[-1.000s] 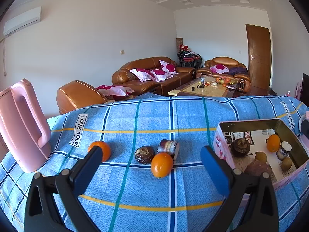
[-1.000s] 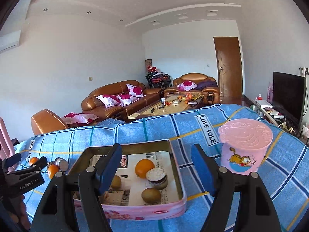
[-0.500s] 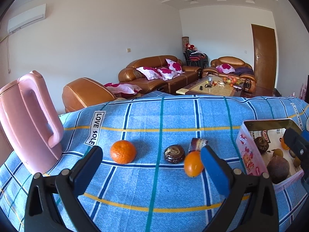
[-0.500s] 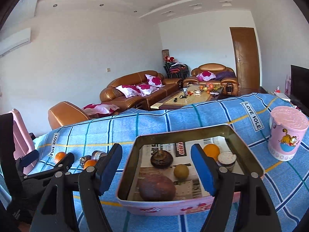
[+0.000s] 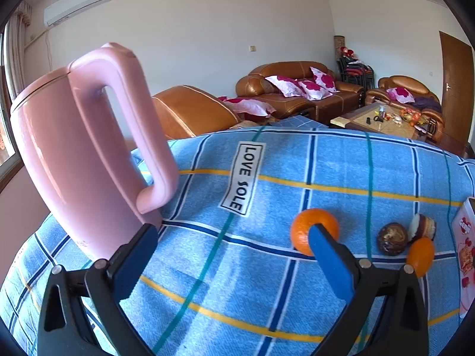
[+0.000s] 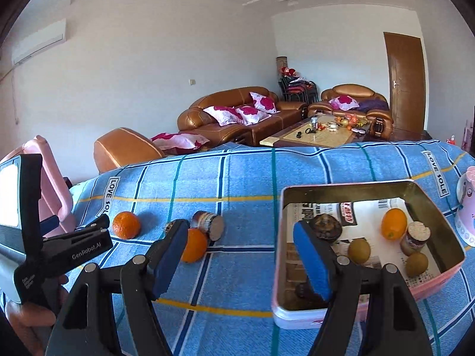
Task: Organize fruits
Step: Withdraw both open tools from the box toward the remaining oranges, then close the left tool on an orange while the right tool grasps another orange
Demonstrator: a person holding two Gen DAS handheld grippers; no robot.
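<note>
Several fruits lie loose on the blue checked cloth [image 5: 267,290]: an orange [image 5: 314,228] [image 6: 126,225], a second orange [image 5: 420,256] [image 6: 194,244], a dark round fruit [image 5: 392,238] and a cut fruit half [image 5: 423,227] [image 6: 207,225]. A pink tin box [image 6: 297,319] lined with newspaper holds an orange [image 6: 393,224], kiwis [image 6: 359,248] and other fruits. My left gripper [image 5: 231,246] is open and empty, with the first orange behind its right fingertip. My right gripper [image 6: 240,247] is open and empty, between the loose fruits and the box.
A pink kettle [image 5: 80,148] stands at the left of the table, close to my left gripper's left finger. A pink cup [image 6: 467,204] stands right of the box. Brown sofas [image 6: 237,115] and a coffee table [image 6: 320,132] are beyond the table.
Both grippers have swung to the left. The kettle now fills the left of the left view, and the loose fruits have come into the right view. Both stay open.
</note>
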